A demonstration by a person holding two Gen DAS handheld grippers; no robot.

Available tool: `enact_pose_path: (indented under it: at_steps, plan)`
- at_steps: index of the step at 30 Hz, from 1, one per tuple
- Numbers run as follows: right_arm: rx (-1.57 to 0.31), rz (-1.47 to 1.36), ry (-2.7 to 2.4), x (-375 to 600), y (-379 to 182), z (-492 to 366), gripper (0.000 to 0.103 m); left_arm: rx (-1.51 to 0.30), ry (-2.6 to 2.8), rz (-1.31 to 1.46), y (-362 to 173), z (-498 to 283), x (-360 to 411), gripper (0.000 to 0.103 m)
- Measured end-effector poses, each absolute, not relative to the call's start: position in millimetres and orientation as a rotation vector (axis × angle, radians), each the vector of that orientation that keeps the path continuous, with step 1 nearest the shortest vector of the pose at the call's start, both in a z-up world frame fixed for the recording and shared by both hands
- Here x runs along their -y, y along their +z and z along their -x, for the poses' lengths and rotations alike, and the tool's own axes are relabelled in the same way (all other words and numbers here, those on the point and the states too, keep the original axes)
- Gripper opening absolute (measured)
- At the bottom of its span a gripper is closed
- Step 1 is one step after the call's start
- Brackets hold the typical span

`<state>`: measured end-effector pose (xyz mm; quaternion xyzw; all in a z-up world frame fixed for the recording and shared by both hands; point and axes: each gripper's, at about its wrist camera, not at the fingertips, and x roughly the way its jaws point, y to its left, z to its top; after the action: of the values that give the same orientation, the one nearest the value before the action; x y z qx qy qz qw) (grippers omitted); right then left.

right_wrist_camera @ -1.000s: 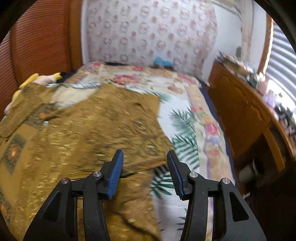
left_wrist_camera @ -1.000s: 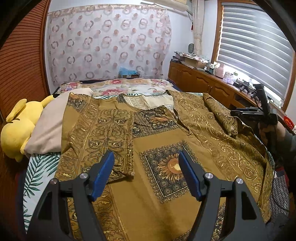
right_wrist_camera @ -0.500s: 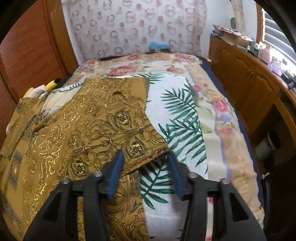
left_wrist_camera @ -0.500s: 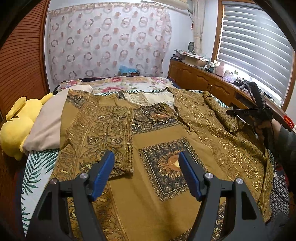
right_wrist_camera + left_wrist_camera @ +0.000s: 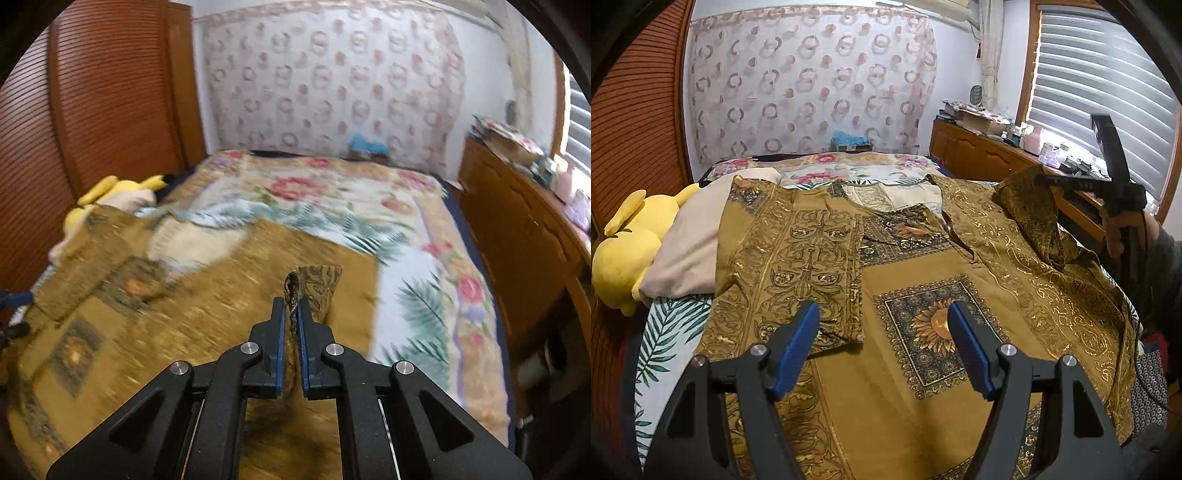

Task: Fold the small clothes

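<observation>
The shirt [image 5: 908,373] is thin matt cloth in mustard, with printed ornament that glints gold along its borders. The left gripper [image 5: 879,343] has matt black plastic arms, bright metal pivot pins and ribbed blue pads [image 5: 798,343]. The right gripper [image 5: 291,332] looks the same, its jaws pinching a fold of the cloth. The bed [image 5: 665,332] carries a smooth printed cotton sheet. The plush toy [image 5: 624,251] is soft yellow pile. The cabinet [image 5: 979,155] is glossy varnished wood.
</observation>
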<state>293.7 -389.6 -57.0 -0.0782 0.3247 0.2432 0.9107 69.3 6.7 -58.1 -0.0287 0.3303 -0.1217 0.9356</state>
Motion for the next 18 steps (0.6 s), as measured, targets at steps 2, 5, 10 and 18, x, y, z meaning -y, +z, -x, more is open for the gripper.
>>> enact_pose_path:
  at_steps: [2, 5, 10, 18]
  plan:
    - [-0.662, 0.164, 0.525, 374.7, -50.3, -292.1, 0.004, -0.678, -0.244, 0.06, -58.1, -69.7, -8.4, 0.072]
    - [-0.652, 0.147, 0.564, 357.6, -39.3, -289.3, 0.022, -0.676, -0.24, 0.063, -56.7, -68.8, -11.0, 0.072]
    - [-0.636, 0.186, 0.532, 356.0, -35.4, -284.9, 0.033, -0.672, -0.233, 0.065, -55.6, -69.5, -14.7, 0.072]
    - [-0.738, 0.231, 0.407, 392.7, -74.8, -311.5, 0.042, -0.693, -0.208, 0.052, -58.0, -86.3, -27.9, 0.072]
